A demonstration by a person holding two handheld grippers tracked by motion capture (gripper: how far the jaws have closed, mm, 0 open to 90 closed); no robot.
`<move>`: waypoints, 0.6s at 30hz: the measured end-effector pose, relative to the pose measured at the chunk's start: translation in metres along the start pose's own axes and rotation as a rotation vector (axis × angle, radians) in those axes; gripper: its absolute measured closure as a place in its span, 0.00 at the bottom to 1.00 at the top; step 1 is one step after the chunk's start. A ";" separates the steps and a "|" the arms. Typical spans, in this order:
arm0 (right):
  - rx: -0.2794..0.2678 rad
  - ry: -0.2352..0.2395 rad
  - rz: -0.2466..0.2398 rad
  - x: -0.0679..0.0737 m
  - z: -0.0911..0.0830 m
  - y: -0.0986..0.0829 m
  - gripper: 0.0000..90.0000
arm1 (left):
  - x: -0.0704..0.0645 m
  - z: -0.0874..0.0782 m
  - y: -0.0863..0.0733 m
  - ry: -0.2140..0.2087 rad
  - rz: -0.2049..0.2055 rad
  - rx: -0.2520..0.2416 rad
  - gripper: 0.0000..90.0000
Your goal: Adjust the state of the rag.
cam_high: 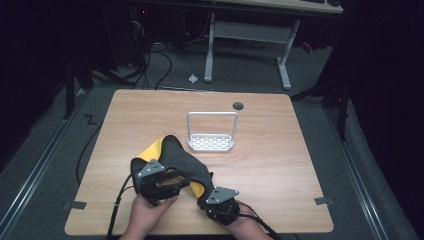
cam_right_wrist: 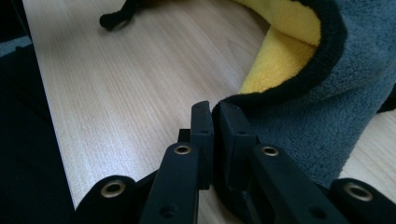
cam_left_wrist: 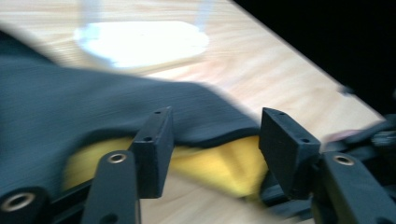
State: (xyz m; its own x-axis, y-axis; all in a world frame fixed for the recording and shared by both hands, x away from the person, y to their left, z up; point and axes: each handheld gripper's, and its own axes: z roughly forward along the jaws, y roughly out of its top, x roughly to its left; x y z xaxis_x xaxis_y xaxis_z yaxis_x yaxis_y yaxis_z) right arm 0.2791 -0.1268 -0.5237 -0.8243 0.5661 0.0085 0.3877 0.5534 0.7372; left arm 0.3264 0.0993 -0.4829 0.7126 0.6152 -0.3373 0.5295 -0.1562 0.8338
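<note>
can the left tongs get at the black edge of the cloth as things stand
Probably yes. The left tongs are open, and the black-trimmed edge of the grey and yellow cloth lies right between their jaws, with nothing in front of it.

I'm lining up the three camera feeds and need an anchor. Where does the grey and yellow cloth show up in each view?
High view: the cloth lies low centre on the table, before the white rack.
Left gripper view: it spans the left and middle, dark over yellow, behind the open jaws.
Right gripper view: it sits at upper right, its black hem pinched in the shut jaws.
Shared landmark: the cloth's yellow inner face.
</note>
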 end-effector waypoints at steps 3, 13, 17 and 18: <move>0.008 0.005 -0.008 0.002 0.002 -0.001 0.94 | -0.008 0.016 0.000 -0.033 0.003 0.005 0.46; 0.021 0.035 -0.013 0.004 0.002 -0.002 0.86 | 0.002 0.052 -0.028 0.103 0.058 0.205 0.66; -0.022 0.031 0.017 0.000 -0.014 -0.002 0.79 | 0.009 0.046 -0.030 0.096 0.028 0.203 0.90; -0.042 0.019 0.020 -0.003 -0.020 -0.003 0.79 | 0.009 0.045 -0.030 0.093 0.026 0.202 0.92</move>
State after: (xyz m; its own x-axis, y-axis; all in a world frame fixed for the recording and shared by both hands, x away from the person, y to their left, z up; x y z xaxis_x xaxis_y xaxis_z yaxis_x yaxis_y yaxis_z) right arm 0.2719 -0.1418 -0.5122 -0.8245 0.5648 0.0363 0.3869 0.5155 0.7646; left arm 0.3376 0.0753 -0.5311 0.6867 0.6760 -0.2674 0.5998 -0.3190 0.7338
